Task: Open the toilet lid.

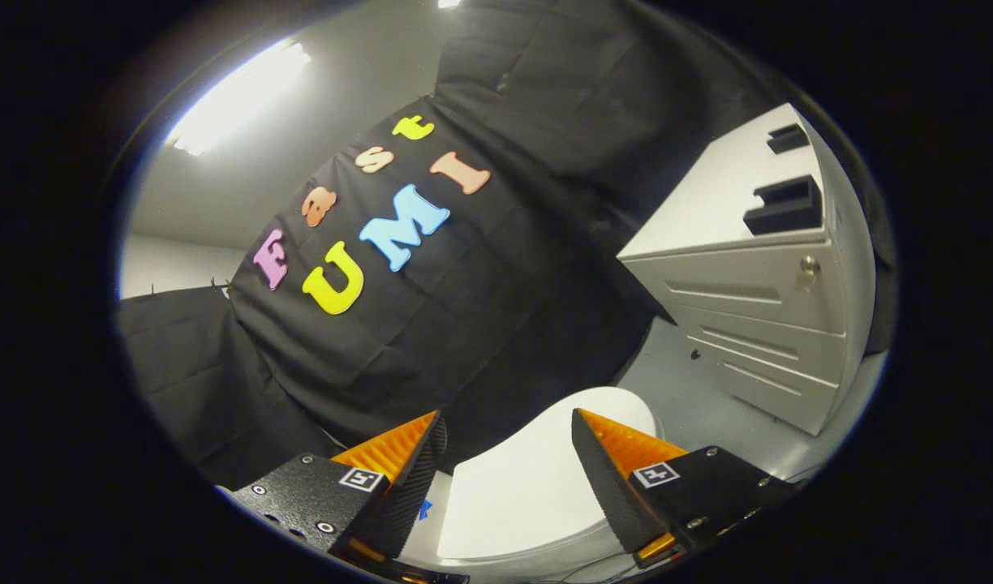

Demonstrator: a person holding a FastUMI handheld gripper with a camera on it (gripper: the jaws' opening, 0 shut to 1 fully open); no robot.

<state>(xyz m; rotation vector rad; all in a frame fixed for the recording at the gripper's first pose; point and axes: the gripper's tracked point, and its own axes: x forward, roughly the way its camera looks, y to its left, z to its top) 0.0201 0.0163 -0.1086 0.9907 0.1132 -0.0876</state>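
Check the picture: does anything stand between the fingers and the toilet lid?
Nothing visible does. The gripper is open, and the white toilet lid lies between and just below its fingers. The drawer cabinet stands off to the side.

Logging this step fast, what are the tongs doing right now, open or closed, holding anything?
Tongs: open, holding nothing; the white toilet lid shows between and just beyond the fingers.

Near edge of the white toilet lid (its right side too) behind the gripper fingers.
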